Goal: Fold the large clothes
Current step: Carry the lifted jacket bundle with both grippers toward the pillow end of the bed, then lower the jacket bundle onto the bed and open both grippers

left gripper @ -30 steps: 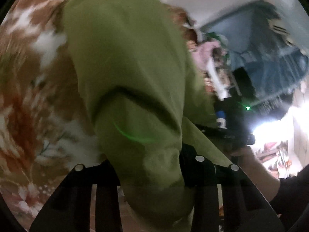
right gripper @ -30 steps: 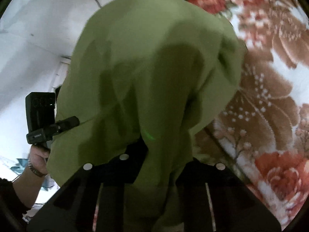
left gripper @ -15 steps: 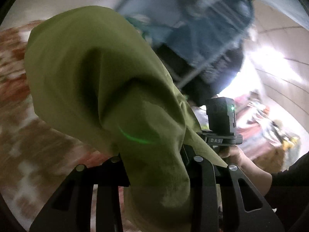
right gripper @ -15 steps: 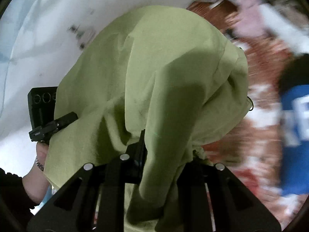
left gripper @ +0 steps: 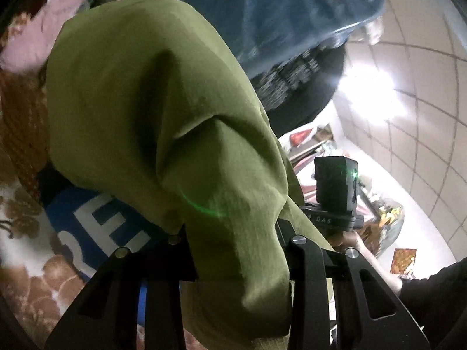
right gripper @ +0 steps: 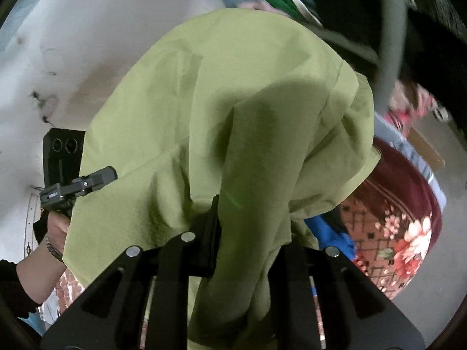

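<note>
- Left wrist view: the left tool [left gripper: 238, 250] is pinching a bunched fold of the green garment [left gripper: 151, 110]. The cloth fills the centre of the frame and spills down over the fingers, so the pads themselves are hidden.
- The right tool [left gripper: 335, 204] shows at centre right, held by the person's right hand [left gripper: 350, 239], with the same garment stretched between the two grips.
- In the lower left a blue garment with white lettering [left gripper: 96, 227] lies on the floral blanket [left gripper: 43, 277]. In my judgement the hanging green cloth could drag across it and pull it out of place.
- A pink garment [left gripper: 52, 29] sits in the upper left, another thing a trailing hem might catch.
- Right wrist view: the right tool [right gripper: 248, 233] is pressed together on a thick gather of the green garment [right gripper: 233, 102], which drapes over both fingers in the centre and lower centre.
- The left tool [right gripper: 76, 186] is at centre left in the person's left hand [right gripper: 55, 230], with cloth running up to it.
- Both grips hold bunches rather than clean corners, so a layer could slip free and the fold would land crooked.
- The cloth blocks most of each view, so where the bottom edge hangs cannot be told, which makes laying it flat on the blanket [right gripper: 394, 233] at lower right a guess.
</note>
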Available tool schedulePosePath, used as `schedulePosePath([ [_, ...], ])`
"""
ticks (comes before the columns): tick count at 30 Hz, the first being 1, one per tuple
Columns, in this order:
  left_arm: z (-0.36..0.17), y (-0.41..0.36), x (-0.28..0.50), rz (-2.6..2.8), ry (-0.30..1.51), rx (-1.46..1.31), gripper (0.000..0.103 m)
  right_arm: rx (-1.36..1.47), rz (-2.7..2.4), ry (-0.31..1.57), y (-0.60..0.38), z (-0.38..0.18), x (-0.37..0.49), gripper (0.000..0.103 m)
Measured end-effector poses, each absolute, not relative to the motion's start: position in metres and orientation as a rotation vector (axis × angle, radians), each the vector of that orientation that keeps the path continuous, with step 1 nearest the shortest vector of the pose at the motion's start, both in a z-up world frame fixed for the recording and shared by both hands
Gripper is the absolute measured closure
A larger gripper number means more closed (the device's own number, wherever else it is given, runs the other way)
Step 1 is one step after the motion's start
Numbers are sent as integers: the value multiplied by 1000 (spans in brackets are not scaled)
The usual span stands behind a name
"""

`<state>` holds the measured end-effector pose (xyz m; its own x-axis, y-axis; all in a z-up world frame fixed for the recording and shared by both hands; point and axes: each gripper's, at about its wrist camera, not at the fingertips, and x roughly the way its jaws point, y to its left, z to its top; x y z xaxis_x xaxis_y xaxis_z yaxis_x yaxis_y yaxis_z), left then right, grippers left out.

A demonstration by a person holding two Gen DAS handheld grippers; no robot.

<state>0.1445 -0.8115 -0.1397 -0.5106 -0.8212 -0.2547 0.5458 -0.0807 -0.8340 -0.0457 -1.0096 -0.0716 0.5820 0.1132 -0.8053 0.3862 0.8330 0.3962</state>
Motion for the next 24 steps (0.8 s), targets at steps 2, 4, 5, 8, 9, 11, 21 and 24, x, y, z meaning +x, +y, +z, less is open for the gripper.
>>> schedulePosePath([
  [2,-163,-829,144,-1760,1220,-335,71,617,-173,962,-1016,-107,-47,86],
  [4,-194,-834,147,-1740,1265,-307,71,647,-173,959,-1023,-138,-65,86],
  [5,-209,-835,150,-1725,1295,-298,71,654,-181,961,-1024,-154,-68,86],
  [8,-247,-827,159,-1667,1372,-290,71,685,-182,949,-1026,-189,-83,83],
  [9,-253,-824,160,-1662,1387,-291,71,674,-175,951,-1022,-196,-85,82],
  [11,-263,-821,160,-1645,1406,-279,71,623,-181,961,-1010,-203,-88,77],
  [21,-222,-791,148,-1489,1388,-59,5,573,-382,995,-994,-190,-119,3],
  [24,-185,-768,141,-1385,1313,13,5,551,-509,966,-982,-156,-142,5],
])
